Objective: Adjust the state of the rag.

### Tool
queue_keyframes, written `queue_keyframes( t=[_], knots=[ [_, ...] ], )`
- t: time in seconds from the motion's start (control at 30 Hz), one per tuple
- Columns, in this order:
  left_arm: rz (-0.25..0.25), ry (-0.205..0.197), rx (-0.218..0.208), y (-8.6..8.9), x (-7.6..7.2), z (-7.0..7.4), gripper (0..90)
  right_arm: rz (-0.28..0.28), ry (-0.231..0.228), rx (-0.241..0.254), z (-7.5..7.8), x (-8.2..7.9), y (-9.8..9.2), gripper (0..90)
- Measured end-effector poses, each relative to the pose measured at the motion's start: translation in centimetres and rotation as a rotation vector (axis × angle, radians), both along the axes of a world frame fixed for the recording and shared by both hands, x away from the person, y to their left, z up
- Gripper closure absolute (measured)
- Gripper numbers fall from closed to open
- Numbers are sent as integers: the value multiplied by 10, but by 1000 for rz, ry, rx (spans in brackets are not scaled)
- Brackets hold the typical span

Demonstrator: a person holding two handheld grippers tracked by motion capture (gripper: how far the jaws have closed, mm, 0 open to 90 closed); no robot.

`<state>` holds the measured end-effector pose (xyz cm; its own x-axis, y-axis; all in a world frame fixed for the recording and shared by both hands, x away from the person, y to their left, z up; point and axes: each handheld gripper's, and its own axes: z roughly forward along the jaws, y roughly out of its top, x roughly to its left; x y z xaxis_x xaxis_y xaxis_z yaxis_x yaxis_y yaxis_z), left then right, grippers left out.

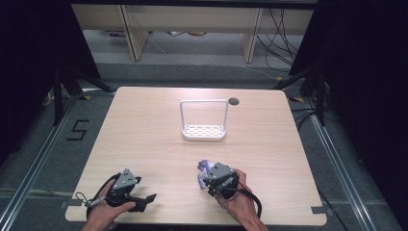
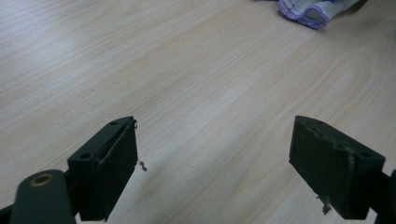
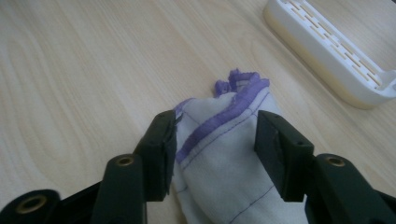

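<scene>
Right tongs [image 3: 212, 140] grasping bunched cloth [image 3: 224, 154] near front bench [image 1: 144, 134] edge; squeeze fully before lifting; left tongs [image 2: 212, 163] released

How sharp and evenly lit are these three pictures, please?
High view: table evenly lit, surroundings dark, a pale glare patch behind the rack. Left gripper view: near fingers soft, wood grain sharper, cloth at the top edge slightly blurred. Right gripper view: cloth and its purple hem fairly crisp between the fingers, the rack softer.
</scene>
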<state>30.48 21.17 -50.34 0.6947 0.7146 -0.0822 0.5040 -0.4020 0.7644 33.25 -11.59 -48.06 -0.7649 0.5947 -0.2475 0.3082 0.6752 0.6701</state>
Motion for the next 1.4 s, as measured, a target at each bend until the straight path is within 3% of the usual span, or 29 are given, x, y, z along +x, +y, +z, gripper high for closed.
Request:
queue_keyframes(
  t=[0.1, 0.17, 0.23, 0.3, 0.33, 0.43, 0.5, 0.57, 0.63, 0.7, 0.73, 0.8, 0.87, 1.03, 1.07, 1.13, 1.27, 1.33, 1.37, 1.4],
  knots=[
    [5, 1, -2, 0, 0, 0, 147, 8, -13, -24, 3, 2, -1, 744],
    [1, 2, 4, 0, 0, 1, 147, 17, -15, 8, 6, 4, -6, 841],
    [3, 3, -7, 0, 0, 0, 147, 20, -13, 25, 10, 4, -10, 876],
    [-1, 3, 16, 1, 1, 1, 148, 41, -28, 28, 11, 6, -11, 881],
    [-1, 8, 20, 1, 1, 2, 147, 26, -6, 37, 13, 6, -14, 887],
    [-2, 13, -11, 0, 1, 2, 148, 30, -11, 64, 21, 8, -18, 890],
    [-8, 15, -9, 0, 1, 2, 148, 40, -25, 70, 25, 10, -20, 890],
    [-10, 15, -18, -2, 2, 3, 150, 19, -25, 108, 35, 14, -29, 891],
    [-21, 9, -13, -2, 2, 4, 150, 18, -10, 119, 38, 15, -32, 891],
    [-14, 7, -34, -5, 3, 5, 151, 0, 0, 174, 46, 20, -42, 892],
    [-24, 5, -15, -4, 4, 7, 151, -4, 14, 194, 48, 22, -45, 892],
    [-21, 2, -26, -6, 5, 7, 153, -8, 26, 204, 50, 24, -49, 892],
    [-30, -16, -20, -9, 7, 12, 155, 8, 53, 256, 55, 27, -57, 893],
    [-48, -31, -29, -11, 7, 16, 155, 22, 44, 308, 67, 21, -63, 894],
    [-47, -31, -39, -12, 7, 17, 156, 45, 29, 339, 76, 17, -64, 894],
    [-52, -30, -37, -13, 8, 19, 157, 62, 39, 354, 84, 13, -64, 894],
    [-49, -42, -83, -21, 12, 24, 170, 85, -1, 356, 94, 9, -62, 895],
    [-97, -76, -66, -37, 21, 31, 192, 87, 7, 340, 95, 8, -60, 894],
    [-97, -76, -66, -37, 21, 31, 204, 88, 3, 339, 93, 9, -59, 894],
    [-125, -92, -65, -52, 29, 34, 223, 96, -13, 313, 91, 11, -59, 894]
  ],
)
